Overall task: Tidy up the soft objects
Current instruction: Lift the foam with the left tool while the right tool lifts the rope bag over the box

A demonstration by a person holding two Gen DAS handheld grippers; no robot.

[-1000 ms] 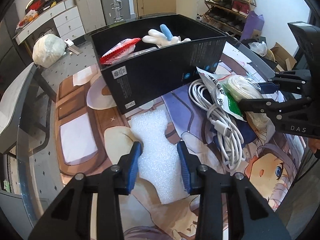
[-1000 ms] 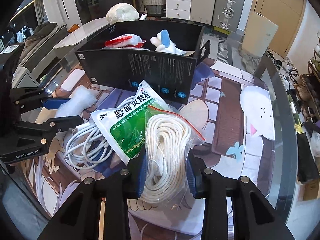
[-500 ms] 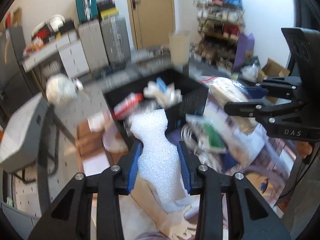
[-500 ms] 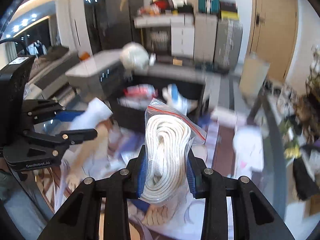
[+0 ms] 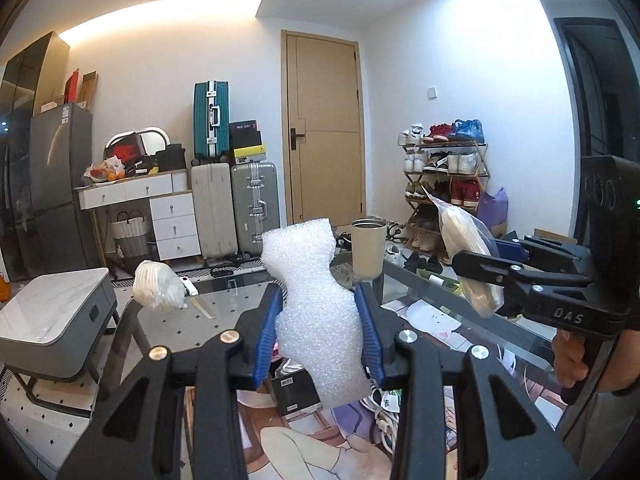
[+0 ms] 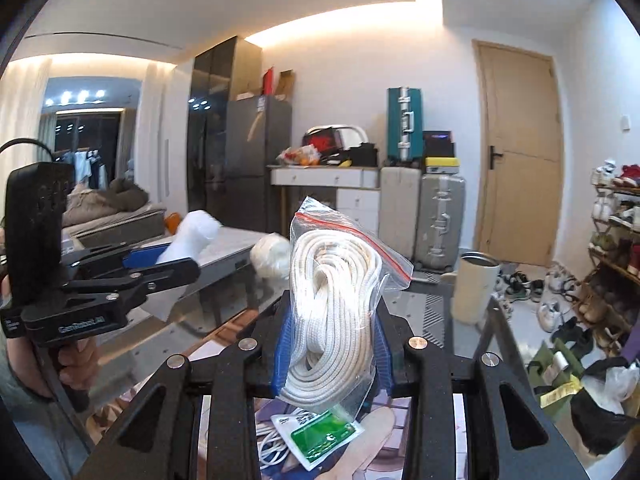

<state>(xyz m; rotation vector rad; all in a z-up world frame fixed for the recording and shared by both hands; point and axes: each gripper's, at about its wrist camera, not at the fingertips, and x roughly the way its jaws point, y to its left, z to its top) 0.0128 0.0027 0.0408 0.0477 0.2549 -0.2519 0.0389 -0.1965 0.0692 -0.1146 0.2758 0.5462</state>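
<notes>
Cluttered room beyond the glass table (image 5: pixel 224 304) — my left gripper (image 5: pixel 318 332) pinches the foam piece (image 5: pixel 316 320), light and crushable; my right gripper (image 6: pixel 332 344) clamps the bagged rope (image 6: pixel 332 312) mid-coil — slippery plastic, both held aloft.

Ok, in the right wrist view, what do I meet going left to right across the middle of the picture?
Left gripper clamped on the foam piece → white bundle on the table → bagged rope in the right gripper → beige cup → shoe rack.
</notes>
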